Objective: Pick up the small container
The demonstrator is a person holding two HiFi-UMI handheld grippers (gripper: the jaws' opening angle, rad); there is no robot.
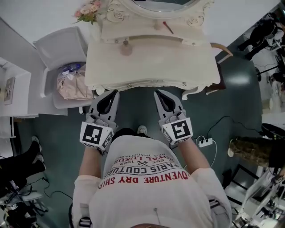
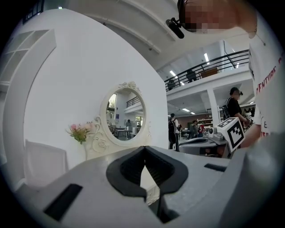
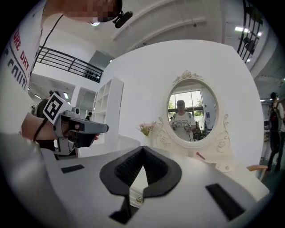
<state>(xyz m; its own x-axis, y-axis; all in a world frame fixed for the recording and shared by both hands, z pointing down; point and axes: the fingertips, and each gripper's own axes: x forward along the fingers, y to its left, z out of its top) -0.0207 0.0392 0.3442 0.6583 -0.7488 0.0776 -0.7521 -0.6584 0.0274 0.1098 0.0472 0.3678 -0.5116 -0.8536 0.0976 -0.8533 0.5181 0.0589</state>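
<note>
A small round pale container [image 1: 126,45] stands on the white ornate dressing table [image 1: 151,67], left of its middle and in front of the oval mirror [image 1: 156,4]. Both grippers are held side by side just short of the table's front edge and point at it. My left gripper [image 1: 116,91] is shut with nothing in it, and its dark pads meet at the tip [image 2: 144,149]. My right gripper [image 1: 156,92] is shut and empty as well [image 3: 143,148]. The table's front edge shows through the gap behind each pair of pads. Neither gripper view shows the container clearly.
A thin red stick [image 1: 168,27] lies on the table near the mirror [image 3: 193,109], and pink flowers [image 1: 89,11] stand at its back left corner. A white chair [image 1: 60,51] with a bag [image 1: 73,83] on it stands to the left. A power strip [image 1: 205,142] lies on the floor at right.
</note>
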